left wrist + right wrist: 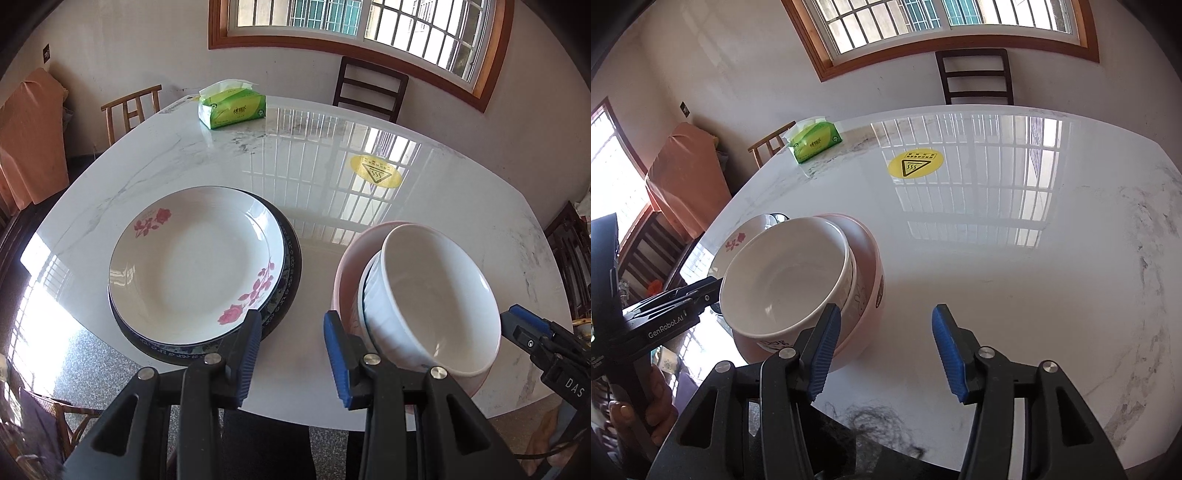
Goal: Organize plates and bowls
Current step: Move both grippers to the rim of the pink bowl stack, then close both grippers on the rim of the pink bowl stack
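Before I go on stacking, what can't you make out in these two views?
- Dark plate: left wrist view, only its rim shows under the flowered plate.
- Bowl stack: how many bowls sit between the white bowl and the pink bowl is unclear; the top bowl hides them.
- Print on the white bowl: right wrist view, cut off by the right gripper.
- Yellow sticker: text too small.
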Motion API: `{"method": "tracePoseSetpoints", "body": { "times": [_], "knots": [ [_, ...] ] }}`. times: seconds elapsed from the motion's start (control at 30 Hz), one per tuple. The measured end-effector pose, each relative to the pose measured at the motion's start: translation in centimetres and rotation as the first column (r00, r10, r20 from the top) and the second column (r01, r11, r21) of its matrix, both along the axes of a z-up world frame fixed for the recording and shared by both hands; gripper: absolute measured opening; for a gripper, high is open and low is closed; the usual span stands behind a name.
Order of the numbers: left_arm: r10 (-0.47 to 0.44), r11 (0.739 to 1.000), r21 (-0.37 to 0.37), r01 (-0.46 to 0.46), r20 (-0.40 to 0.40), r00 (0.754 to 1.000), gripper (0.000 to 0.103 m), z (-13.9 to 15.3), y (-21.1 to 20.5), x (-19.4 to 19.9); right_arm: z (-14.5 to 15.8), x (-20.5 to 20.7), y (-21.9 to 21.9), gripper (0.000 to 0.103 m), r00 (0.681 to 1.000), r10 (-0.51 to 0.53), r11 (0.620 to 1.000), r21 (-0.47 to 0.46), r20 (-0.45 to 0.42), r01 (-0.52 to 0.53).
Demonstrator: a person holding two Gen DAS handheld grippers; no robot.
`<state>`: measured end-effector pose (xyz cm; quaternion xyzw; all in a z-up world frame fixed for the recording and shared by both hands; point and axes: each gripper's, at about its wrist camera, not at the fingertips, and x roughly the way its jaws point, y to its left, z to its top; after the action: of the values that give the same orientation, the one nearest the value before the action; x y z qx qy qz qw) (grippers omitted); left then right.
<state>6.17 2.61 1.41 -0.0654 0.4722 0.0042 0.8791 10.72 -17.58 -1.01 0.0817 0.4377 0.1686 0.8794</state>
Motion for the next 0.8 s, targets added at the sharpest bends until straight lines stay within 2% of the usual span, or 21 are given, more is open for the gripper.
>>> {"method": "tracePoseSetpoints", "body": {
  "times": [0.47, 0.63, 0.8],
  "knots": [
    [-0.037, 0.986, -0.166, 0.018, -0.112, 0.993, 0.036, -1.2, 2.3, 2.1, -1.2, 1.5, 0.0, 0.052, 0.998, 0.003, 1.000, -0.001, -0.059, -0.003],
    [-0.066, 0.980, -0.195, 0.030, -0.177, 0.982, 0.036, -1.2, 2.7, 3.5, -1.7, 2.2, -0.3, 0.055, 0.995, 0.009, 1.000, 0.009, -0.099, -0.008],
    [-0.080, 0.983, -0.181, 0.039, -0.227, 0.971, 0.037, -1.0, 2.2, 4.5, -1.8, 3.0, -0.4, 0.057, 0.991, 0.016, 1.000, 0.005, -0.131, -0.016]
  ]
}}
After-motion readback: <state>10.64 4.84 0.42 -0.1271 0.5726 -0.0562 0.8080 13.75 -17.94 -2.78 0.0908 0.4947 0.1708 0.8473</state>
